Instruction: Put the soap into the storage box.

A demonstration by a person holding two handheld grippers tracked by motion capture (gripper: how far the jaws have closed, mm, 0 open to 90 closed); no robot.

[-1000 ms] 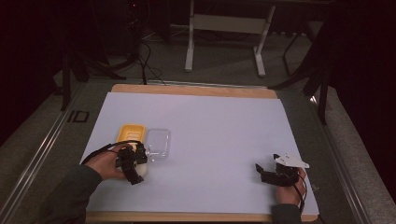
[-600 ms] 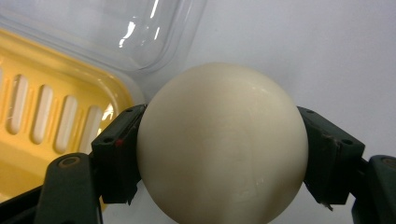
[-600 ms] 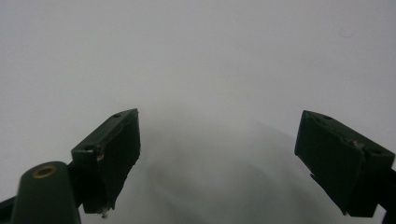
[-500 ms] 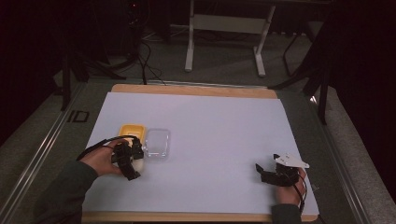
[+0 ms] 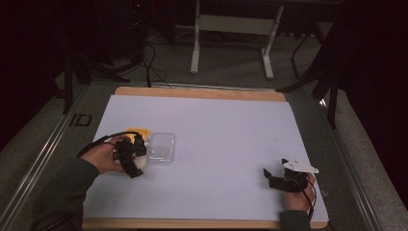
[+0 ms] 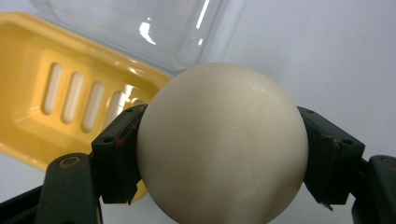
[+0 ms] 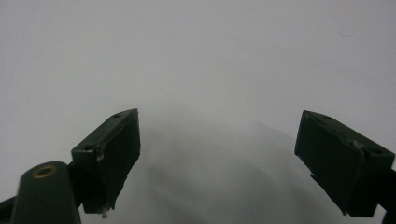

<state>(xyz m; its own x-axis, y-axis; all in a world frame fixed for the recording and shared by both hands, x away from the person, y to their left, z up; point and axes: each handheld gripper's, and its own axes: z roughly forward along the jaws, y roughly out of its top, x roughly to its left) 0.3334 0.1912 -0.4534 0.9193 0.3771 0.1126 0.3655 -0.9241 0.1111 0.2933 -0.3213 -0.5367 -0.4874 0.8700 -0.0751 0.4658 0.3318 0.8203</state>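
Soap (image 6: 222, 144) sits clamped in the left hand-held gripper (image 5: 133, 161), at seven o'clock of the yellow dish (image 6: 70, 93); placing it remains. Right hand-held gripper (image 7: 229, 158) gapes wide, empty.

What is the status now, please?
Left tongs shut on cream ball; right tongs open, empty. Yellow soap dish just beyond, clear lid beside it. Nothing in the way.

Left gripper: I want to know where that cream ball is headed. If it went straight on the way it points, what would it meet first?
Probably the yellow slotted dish: the left gripper, shut on the cream ball, points at it, the clear lid just beyond. Depth is unclear.
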